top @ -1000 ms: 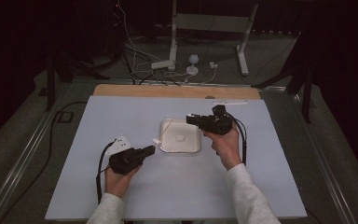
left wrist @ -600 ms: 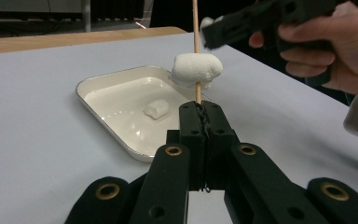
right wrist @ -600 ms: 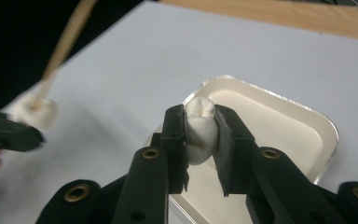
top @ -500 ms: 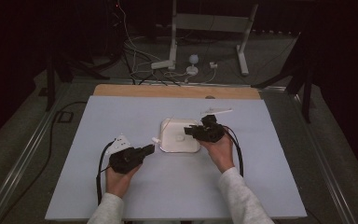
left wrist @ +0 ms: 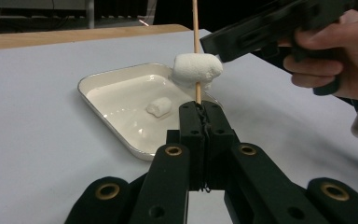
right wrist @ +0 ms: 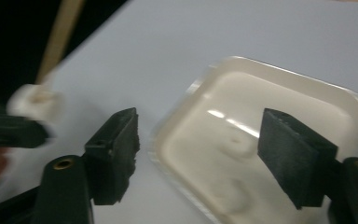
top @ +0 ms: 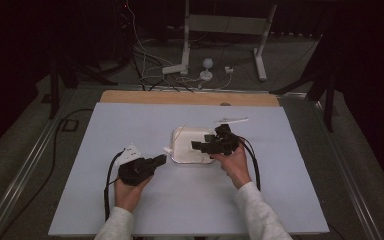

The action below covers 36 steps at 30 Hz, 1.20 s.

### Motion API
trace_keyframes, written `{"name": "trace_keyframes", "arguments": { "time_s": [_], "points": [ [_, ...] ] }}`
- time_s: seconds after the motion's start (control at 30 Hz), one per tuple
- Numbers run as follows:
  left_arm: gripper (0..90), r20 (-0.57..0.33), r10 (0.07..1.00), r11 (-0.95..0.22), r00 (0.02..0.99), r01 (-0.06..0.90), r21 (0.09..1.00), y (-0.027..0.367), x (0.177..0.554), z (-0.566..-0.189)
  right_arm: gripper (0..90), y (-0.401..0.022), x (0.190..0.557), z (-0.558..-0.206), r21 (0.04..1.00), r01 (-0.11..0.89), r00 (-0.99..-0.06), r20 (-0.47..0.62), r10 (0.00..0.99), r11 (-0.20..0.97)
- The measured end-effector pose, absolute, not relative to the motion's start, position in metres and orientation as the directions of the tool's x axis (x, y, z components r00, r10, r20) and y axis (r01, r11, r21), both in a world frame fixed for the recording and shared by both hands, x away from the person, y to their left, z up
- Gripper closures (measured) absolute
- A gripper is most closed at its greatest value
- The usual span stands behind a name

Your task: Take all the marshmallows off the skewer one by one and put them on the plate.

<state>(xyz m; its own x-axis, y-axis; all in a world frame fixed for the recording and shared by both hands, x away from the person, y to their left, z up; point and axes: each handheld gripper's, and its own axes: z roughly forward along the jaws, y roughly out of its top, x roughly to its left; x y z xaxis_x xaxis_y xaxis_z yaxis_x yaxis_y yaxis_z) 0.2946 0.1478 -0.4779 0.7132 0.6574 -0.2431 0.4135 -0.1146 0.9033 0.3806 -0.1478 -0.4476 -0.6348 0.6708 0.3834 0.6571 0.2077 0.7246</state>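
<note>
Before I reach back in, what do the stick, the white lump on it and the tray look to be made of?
Stick: thin, pale tan, matt, likely wood or bamboo. White lump: soft, powdery, rounded and pierced by the stick, looks like a marshmallow. Tray: cream, glossy with bright highlights and a thin rolled rim, perhaps enamelled metal or hard plastic; I can't tell which.

My left claw is matt black plastic with brass-coloured rivets, its pads pinched on a thin, pale wooden skewer. On that stick sits a white marshmallow, soft and powdery-looking, slightly rough. At ten o'clock from my pads lies a cream rectangular tray with a glossy, smooth enamel-like face and a shiny rim; a smaller white marshmallow rests in it. My right claw has matt, slightly grainy black pads. The table cover is smooth, matt pale-blue sheet, edged at twelve o'clock by bare wood.
</note>
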Motion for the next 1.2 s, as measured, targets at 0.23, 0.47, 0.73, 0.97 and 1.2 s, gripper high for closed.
{"name": "trace_keyframes", "arguments": {
  "time_s": [0.23,0.47,0.73,0.97,1.2],
  "points": [
    [90.0,-0.24,0.66,-0.115,0.712,0.411,0.904,0.146,0.294,-0.478,28.4,-0.126,0.368,-0.442,0.729,0.657,-0.695,0.488,0.527,0.192],
    [90.0,-0.24,0.654,-0.112,0.718,0.405,0.907,0.144,0.294,-0.478,34.9,-0.109,0.364,-0.444,0.721,0.666,-0.707,0.527,0.471,0.191],
    [90.0,-0.236,0.64,-0.11,0.731,0.391,0.914,0.139,0.293,-0.478,49.5,-0.094,0.363,-0.447,0.691,0.693,-0.699,0.574,0.426,0.205],
    [90.0,-0.235,0.63,-0.11,0.741,0.384,0.917,0.139,0.292,-0.477,63.5,-0.09,0.365,-0.448,0.66,0.724,-0.676,0.621,0.396,0.202],
    [90.0,-0.226,0.62,-0.13,0.751,0.382,0.915,0.139,0.293,-0.478,72.7,-0.095,0.366,-0.445,0.658,0.731,-0.664,0.624,0.412,0.181]
  ]
}}
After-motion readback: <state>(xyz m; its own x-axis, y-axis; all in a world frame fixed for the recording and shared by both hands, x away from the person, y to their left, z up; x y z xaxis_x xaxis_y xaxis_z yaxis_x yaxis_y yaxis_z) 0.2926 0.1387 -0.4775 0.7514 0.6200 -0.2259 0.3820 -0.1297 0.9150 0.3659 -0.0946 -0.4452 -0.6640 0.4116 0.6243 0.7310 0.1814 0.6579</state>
